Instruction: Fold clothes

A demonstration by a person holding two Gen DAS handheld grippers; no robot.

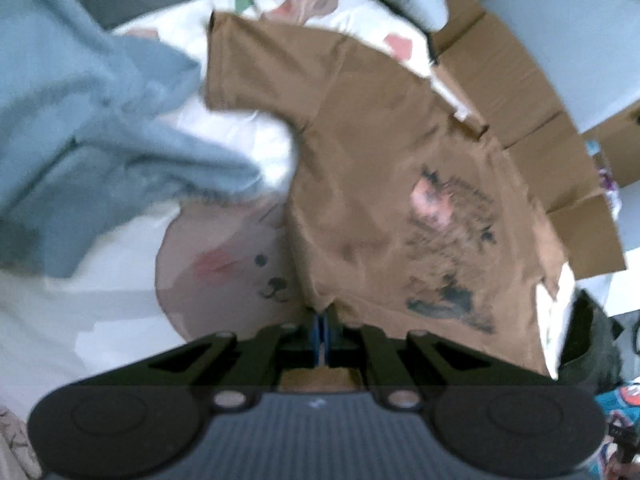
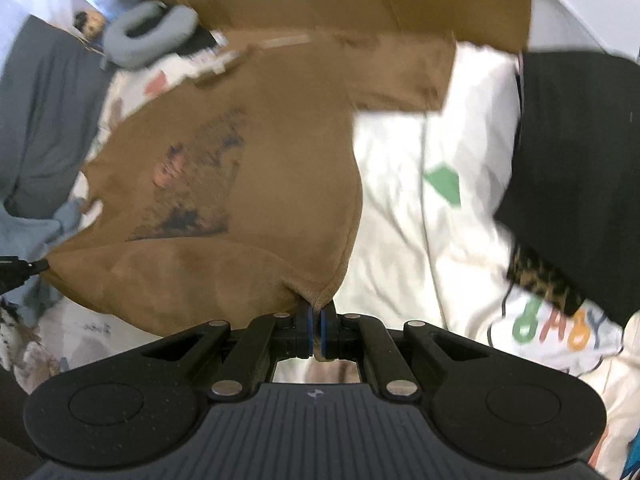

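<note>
Jaws of both grippers [image 1: 322,328] [image 2: 318,316] clamped on brown T-shirt [image 1: 360,168] hem corners.

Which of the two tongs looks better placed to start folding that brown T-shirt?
Neither clearly: the left tongs and right tongs each pinch a hem corner of the brown printed T-shirt. Slight edge to the right, with bare white printed bedsheet beside it, while a blue-grey garment crowds the left.

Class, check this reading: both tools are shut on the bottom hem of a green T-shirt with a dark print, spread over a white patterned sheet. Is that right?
Not quite: the T-shirt is brown, not green, as both wrist views show. The rest stands: the left tool and right tool are shut on its hem, over the white patterned sheet.
</note>
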